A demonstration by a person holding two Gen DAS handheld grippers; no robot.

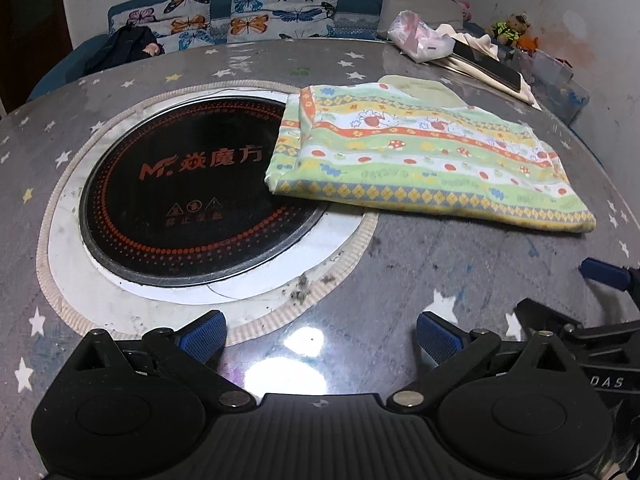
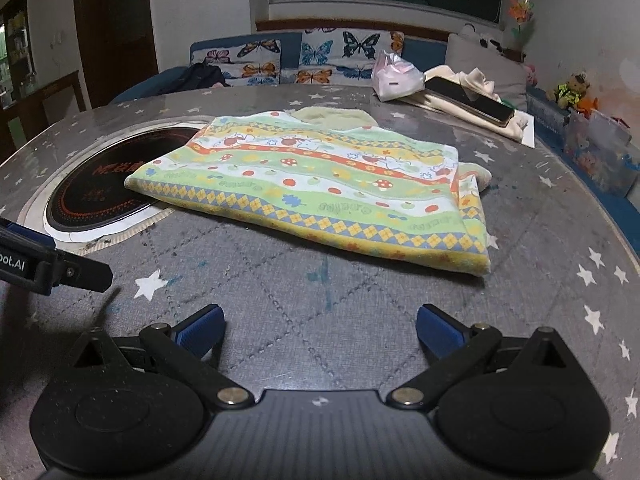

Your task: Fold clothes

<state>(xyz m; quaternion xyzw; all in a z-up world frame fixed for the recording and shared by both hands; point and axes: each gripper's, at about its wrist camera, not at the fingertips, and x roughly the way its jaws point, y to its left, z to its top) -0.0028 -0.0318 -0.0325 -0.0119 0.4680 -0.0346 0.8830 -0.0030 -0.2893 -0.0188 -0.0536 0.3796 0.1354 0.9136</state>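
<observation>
Both grippers, the left gripper (image 1: pixel 320 334) and the right gripper (image 2: pixel 320 330), sit wide apart at the bottom, holding nothing. Soft stripy cloth (image 2: pixel 320 184) lies folded mid-frame on the starry table (image 2: pixel 320 320), partly over the round black cooktop (image 1: pixel 180 184). To fold again, pinch its near corners gently.

1. One folded garment (image 2: pixel 316 184) with a striped print of mushrooms and apples, in the middle of the frame.
2. One round induction cooktop (image 1: pixel 192 196), set in the table at the left.
3. One round table (image 2: pixel 320 304) with a grey star cover.
4. Two grippers: the left gripper (image 1: pixel 320 336) and the right gripper (image 2: pixel 320 328), each with two blue pads spread apart.
5. One phone (image 2: pixel 470 98), upper right.
6. One plastic bag (image 2: pixel 394 78) beside the phone.
7. One teddy bear (image 2: pixel 572 88), far right.
8. One sofa (image 2: pixel 288 58) with butterfly cushions, at the top.
</observation>
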